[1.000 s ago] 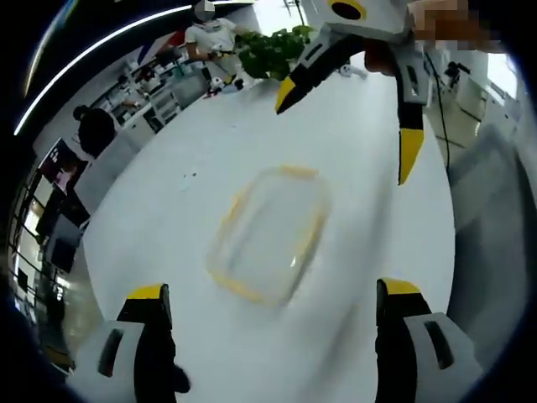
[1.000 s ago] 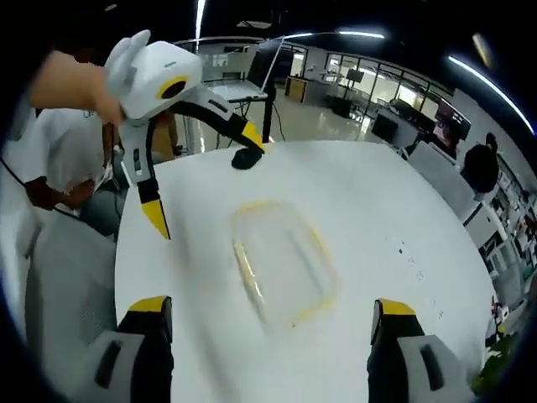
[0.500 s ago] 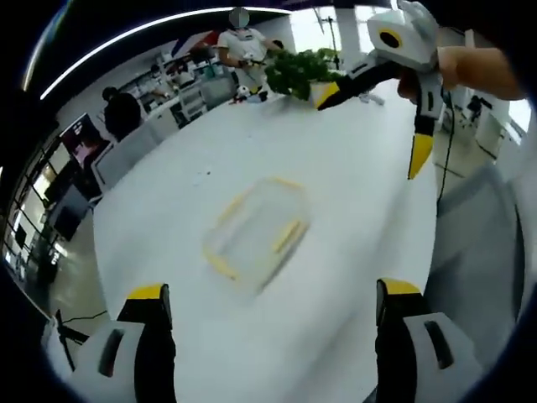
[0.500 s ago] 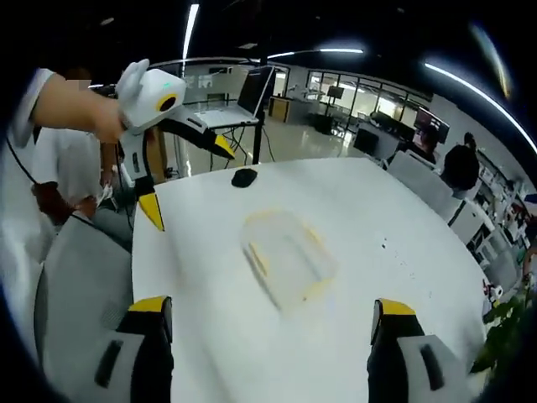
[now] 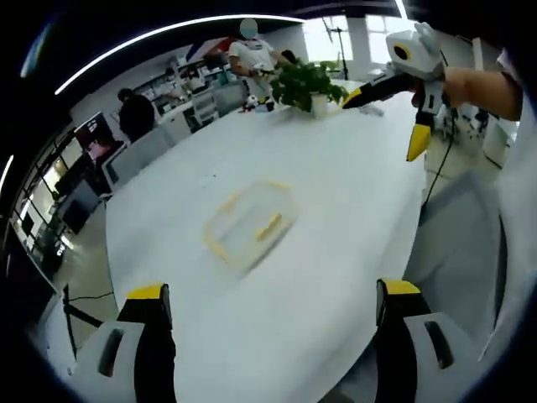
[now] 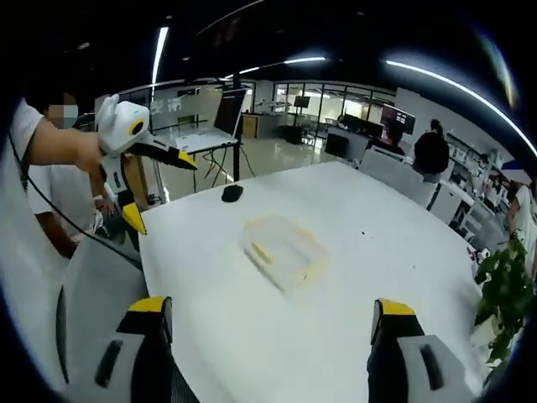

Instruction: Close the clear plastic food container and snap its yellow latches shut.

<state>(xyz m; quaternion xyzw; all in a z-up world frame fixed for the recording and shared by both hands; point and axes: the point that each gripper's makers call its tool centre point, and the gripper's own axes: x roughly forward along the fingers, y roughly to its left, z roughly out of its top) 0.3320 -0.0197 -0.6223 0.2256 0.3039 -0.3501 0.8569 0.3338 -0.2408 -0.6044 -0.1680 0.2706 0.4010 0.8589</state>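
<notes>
In the left gripper view the left gripper [image 5: 267, 312] rises from the bottom with its jaws spread wide and nothing between them; beyond the tips lies the white table [image 5: 336, 210]; the clear container [image 5: 247, 223] sits flat near the table's middle, well apart from the jaws, its rim and latches yellow, though blur hides whether the latches are snapped; the right gripper [image 5: 388, 117] comes in at upper right, held in a hand [image 5: 436, 82], its yellow-tipped jaws parted and holding nothing, off past the table's edge; a plant [image 5: 306, 84] stands at the far side of the table; a grey chair [image 5: 466, 243] is beside the near edge; people stand by desks in the background.

In the right gripper view the right gripper [image 6: 267, 312] shows wide-open, empty jaws at the bottom; the container [image 6: 284, 250] lies on the table [image 6: 377, 252], well ahead of the tips; a small dark object [image 6: 232, 193] rests on the table beyond it; the left gripper [image 6: 155, 185] hangs at upper left in a hand [image 6: 88, 153], jaws apart and empty, just off the table's edge; the plant [image 6: 503, 294] is at the right; a chair [image 6: 92, 294] is at lower left.
</notes>
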